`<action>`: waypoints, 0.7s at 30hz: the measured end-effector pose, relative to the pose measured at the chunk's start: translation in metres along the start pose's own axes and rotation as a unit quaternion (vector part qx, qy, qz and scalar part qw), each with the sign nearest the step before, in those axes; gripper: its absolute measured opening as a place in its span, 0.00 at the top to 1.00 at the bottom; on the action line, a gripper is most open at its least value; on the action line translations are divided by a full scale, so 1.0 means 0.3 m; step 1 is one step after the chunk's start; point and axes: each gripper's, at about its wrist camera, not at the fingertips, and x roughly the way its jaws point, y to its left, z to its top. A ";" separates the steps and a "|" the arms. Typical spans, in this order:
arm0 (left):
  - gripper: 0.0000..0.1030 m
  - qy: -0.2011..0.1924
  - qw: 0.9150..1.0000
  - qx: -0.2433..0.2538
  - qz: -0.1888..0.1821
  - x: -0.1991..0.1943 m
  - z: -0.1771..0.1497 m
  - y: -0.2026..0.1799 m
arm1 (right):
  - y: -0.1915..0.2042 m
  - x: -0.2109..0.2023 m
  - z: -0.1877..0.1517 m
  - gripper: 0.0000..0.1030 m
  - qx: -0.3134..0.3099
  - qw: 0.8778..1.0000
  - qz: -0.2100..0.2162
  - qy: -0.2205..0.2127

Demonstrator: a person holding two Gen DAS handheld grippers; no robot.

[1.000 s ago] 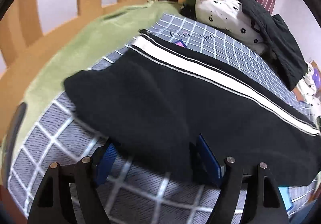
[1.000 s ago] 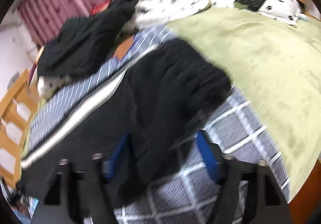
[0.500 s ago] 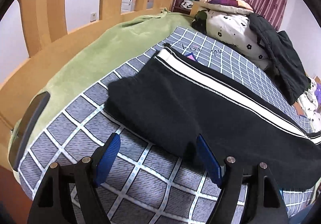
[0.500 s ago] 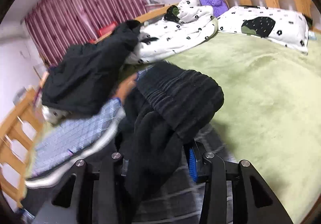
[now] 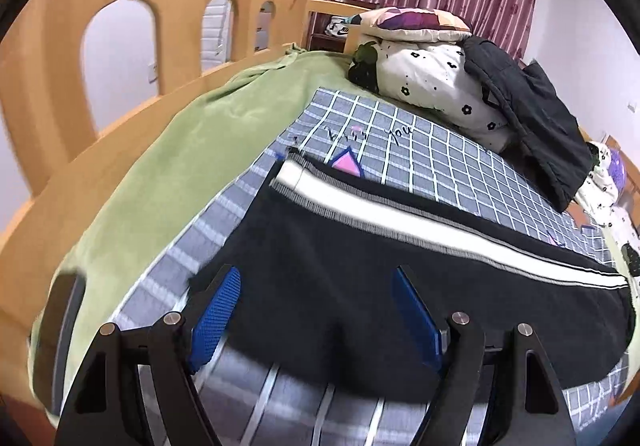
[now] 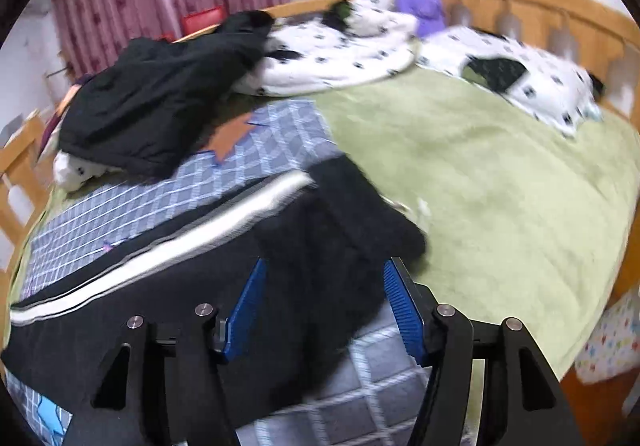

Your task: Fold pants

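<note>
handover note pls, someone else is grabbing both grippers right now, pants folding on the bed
Left gripper: open, holding nothing, over the near edge of the pants at the leg end.
Right gripper: open, holding nothing, over the bunched waist end.
Pants lie lengthwise on the grey checked sheet, white side stripe facing up on the far edge; they look laid leg on leg.
Done: pants spread out along the bed.
Left: smooth the rumpled waist end, then probably fold the length over.
</note>
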 end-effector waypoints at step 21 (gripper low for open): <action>0.34 0.080 0.993 0.065 0.062 0.530 0.301 -0.010 | 1.031 0.572 -0.048 0.41 -0.350 0.919 0.130 0.127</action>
